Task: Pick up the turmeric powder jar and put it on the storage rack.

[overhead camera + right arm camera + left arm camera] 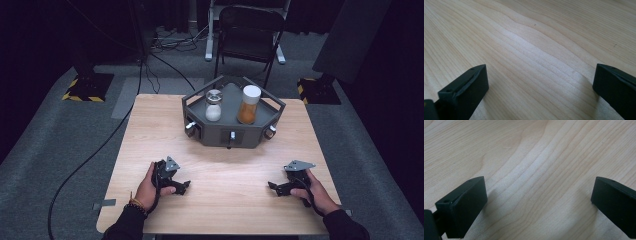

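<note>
Both jars – white jar (213, 105), orange jar (248, 104) – sit in the grey tray (240, 135), well beyond left gripper (181, 188) and right gripper (274, 188) – both released on bare table (230, 175).

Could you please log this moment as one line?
left gripper: open, on table | right gripper: open, on table | jars: in tray

Bright tabletop (225, 165) — dark, dim surroundings
</note>
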The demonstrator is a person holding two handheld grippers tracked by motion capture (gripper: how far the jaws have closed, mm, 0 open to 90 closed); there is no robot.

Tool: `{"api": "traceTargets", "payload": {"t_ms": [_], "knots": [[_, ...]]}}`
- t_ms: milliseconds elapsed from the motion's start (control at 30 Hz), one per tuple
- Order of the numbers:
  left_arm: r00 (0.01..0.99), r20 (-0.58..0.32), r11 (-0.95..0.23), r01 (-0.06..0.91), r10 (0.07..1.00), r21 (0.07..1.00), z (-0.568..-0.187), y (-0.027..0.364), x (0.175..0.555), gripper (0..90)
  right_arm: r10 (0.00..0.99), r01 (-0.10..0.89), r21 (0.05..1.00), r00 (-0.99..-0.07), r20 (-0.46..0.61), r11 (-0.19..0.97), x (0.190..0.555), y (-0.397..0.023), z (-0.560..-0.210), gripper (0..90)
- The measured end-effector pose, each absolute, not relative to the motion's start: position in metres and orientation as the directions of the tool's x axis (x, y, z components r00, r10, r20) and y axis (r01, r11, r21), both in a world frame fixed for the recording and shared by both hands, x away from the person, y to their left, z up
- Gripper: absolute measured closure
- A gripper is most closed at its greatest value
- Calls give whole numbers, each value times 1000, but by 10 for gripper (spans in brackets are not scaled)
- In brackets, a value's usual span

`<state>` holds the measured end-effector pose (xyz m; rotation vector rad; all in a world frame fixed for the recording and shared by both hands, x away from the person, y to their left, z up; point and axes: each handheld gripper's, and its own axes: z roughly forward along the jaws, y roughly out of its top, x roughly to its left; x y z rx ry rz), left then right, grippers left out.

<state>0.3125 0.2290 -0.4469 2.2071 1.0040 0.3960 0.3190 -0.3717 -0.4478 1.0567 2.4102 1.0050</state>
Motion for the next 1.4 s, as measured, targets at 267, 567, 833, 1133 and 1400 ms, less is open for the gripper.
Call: {"api": "traceTargets", "payload": {"t_ms": [267, 567, 833, 1133, 1400], "knots": [[659, -1, -479, 548, 752, 685, -447, 229, 313, 0, 739, 512, 714, -673, -12, 478, 319, -372, -448, 0], [657, 0, -478, 549, 754, 686, -447, 229, 312, 0, 739, 512, 714, -673, -13, 478, 319, -372, -448, 0], [658, -1, -478, 549, 753, 686, -447, 229, 313, 0, 741, 513, 714, -672, -12, 476, 318, -372, -448, 0], [660, -1, -480, 547, 751, 686, -447, 229, 312, 2, 742, 514, 714, -670, -12, 476, 318, -371, -448, 0], [664, -4, -482, 547, 748, 684, -447, 228, 313, 1, 744, 515, 714, -668, -13, 474, 318, -371, -448, 0]]}}
